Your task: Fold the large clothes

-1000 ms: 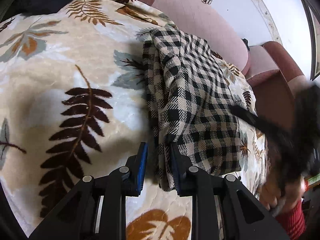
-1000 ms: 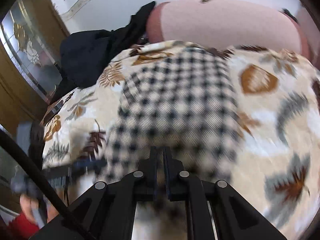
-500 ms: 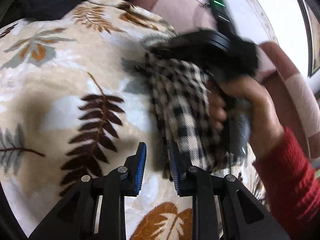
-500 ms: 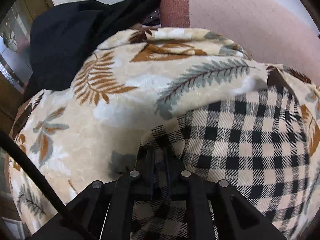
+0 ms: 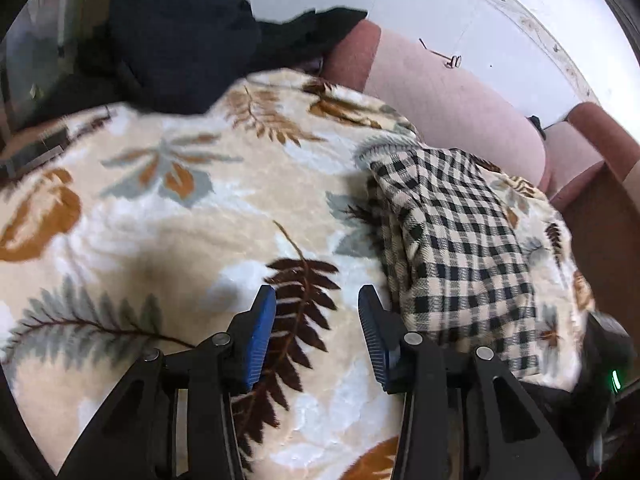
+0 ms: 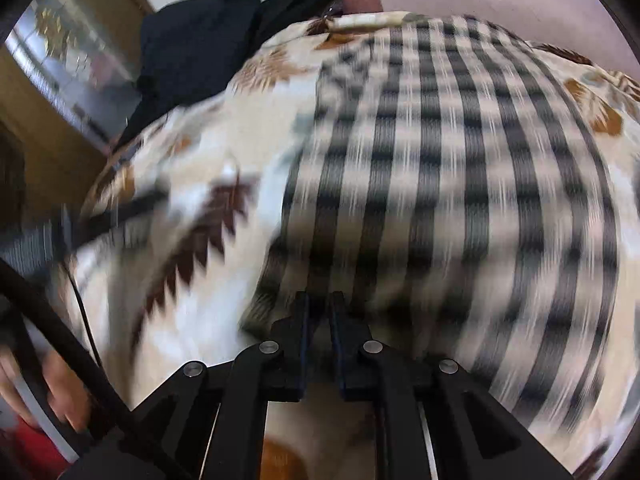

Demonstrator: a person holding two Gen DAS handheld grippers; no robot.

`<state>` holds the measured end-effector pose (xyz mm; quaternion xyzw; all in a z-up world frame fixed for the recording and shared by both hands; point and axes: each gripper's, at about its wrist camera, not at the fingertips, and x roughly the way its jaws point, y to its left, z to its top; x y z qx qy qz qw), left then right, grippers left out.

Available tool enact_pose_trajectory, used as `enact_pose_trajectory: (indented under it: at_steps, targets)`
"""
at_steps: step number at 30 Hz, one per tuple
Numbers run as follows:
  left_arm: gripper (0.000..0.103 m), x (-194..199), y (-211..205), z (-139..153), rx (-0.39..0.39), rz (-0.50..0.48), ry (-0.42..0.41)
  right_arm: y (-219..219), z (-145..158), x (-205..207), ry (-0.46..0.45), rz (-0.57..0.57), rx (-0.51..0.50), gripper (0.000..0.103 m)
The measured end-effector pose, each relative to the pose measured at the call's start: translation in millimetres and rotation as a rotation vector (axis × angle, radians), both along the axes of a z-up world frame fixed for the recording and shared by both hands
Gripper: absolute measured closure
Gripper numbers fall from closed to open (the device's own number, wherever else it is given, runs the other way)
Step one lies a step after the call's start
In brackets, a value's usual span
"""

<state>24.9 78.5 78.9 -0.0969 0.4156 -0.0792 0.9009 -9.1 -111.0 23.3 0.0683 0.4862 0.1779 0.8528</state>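
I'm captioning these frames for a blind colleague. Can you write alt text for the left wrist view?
A folded black-and-cream checked garment lies on a cream leaf-print fleece blanket over a pink sofa. The left tongs, blue-padded and opening, hover beside it holding nothing. Dark clothing is heaped behind.

No readable text, label, brand, number or sign appears in either view. The leaf-print blanket (image 5: 168, 208) and the checked garment (image 5: 460, 240) carry patterns only, and the right wrist view is too blurred for any lettering to be made out.
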Motion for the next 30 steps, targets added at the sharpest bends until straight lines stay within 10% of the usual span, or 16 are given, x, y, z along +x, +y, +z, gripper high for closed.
enact_pose_trajectory:
  at_steps: [2,6,12,19,30]
  targets:
    - [0.061,-8,-5,8,0.044,0.018,-0.062,-2,9,-17,-0.008,0.025,-0.003,0.091]
    - [0.025,-31,-11,32,0.157,0.092,-0.236,-34,42,-29,-0.118,-0.080,-0.005,0.085]
    - [0.017,-70,-17,68,0.220,0.175,-0.473,-81,19,-1,-0.047,-0.249,-0.017,0.076]
    - [0.017,-80,-26,69,0.233,0.154,-0.432,-61,-1,-41,0.031,-0.144,0.008,0.069]
    - [0.017,-89,-51,30,0.192,0.046,-0.178,-112,45,-60,-0.196,-0.386,0.002,0.069]
